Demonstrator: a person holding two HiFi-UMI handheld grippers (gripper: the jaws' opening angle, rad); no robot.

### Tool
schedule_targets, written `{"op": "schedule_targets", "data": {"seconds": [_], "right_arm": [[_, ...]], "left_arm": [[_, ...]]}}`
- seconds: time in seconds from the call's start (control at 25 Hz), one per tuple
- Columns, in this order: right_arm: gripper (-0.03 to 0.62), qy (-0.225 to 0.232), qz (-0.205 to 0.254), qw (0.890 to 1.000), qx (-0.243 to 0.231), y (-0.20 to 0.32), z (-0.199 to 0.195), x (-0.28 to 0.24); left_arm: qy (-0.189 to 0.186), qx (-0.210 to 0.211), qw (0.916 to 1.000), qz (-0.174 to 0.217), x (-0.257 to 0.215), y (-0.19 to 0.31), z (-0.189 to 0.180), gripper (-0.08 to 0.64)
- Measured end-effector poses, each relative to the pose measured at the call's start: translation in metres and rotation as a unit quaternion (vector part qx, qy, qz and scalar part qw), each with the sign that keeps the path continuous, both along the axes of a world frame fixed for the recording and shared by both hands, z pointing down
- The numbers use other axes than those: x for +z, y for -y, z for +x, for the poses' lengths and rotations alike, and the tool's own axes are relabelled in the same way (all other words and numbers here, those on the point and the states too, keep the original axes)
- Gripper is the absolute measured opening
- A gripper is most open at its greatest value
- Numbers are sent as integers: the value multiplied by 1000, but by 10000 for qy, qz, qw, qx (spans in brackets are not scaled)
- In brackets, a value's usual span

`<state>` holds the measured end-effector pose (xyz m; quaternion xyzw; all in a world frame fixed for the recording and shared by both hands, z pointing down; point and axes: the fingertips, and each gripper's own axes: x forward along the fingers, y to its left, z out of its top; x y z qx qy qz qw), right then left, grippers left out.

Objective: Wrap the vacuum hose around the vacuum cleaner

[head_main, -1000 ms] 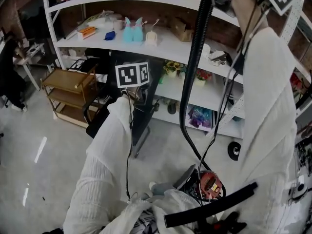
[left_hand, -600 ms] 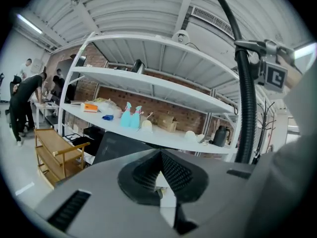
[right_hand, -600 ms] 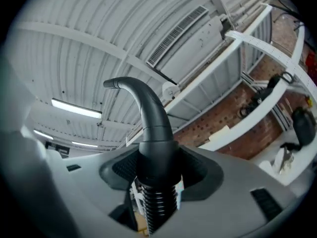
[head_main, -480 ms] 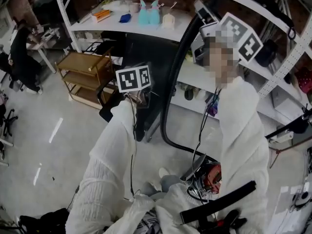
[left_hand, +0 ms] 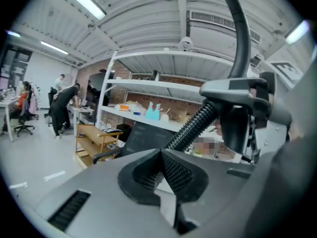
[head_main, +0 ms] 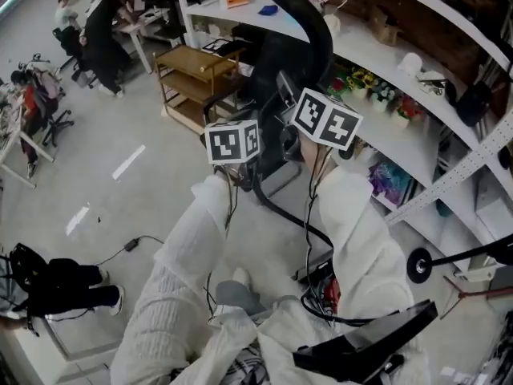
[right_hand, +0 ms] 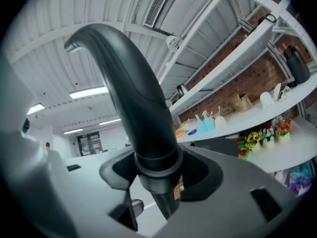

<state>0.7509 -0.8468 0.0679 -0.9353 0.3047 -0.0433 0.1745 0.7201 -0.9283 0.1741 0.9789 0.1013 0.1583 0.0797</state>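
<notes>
Two grips pinch the vacuum hose (left_hand: 190,128), the left hand-held gripper (left_hand: 161,170) on its ribbed stretch and the right hand-held gripper (right_hand: 156,177) on its rigid curved end (right_hand: 133,98), held high, probably to gather slack above the vacuum cleaner (head_main: 329,291) at the frame's lower middle.

Ribbed black plastic on the hose (left_hand: 193,128), matt all along. The curved pipe (right_hand: 133,98) is smooth black plastic with a soft sheen. Left tool (left_hand: 161,175) and right tool (right_hand: 158,182) have matt grey plastic shells and black, finely ridged pads (left_hand: 178,175). The sleeves (head_main: 184,287) are white ribbed knit. At eleven o'clock in the head view there's a bare wooden cart (head_main: 196,66), and the floor (head_main: 96,175) is grey and glossy.
</notes>
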Motion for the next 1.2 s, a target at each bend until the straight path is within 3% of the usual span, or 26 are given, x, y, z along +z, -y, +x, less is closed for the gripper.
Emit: {"op": "schedule_targets", "data": {"seconds": [0.2,0.32,0.44,0.6,0.92,1.2], "right_arm": [[241,547,-329,9950,-775,-15,-96,73],[239,748,-432,9888,-1216,-26,-156,102],[239,708,-466,9840,-1567,-28,-219,106],[239,791,-695,9741,-2000,-37,-306,124],[239,1233,-922,9457,-2863,-88,-471,179],[239,1489,-941,9289,-3257,-115,-562,216]], "left_arm": [[607,-718,9954,-178,67,-33,-113,-2],[856,-1044,9908,-14,86,-56,-185,-2],[875,-1348,9870,54,88,-65,-248,-2],[830,-1694,9819,-155,96,-82,-333,-2],[1071,-2584,9584,-575,128,-125,-496,-2],[1097,-3075,9419,-785,151,-143,-595,-2]]}}
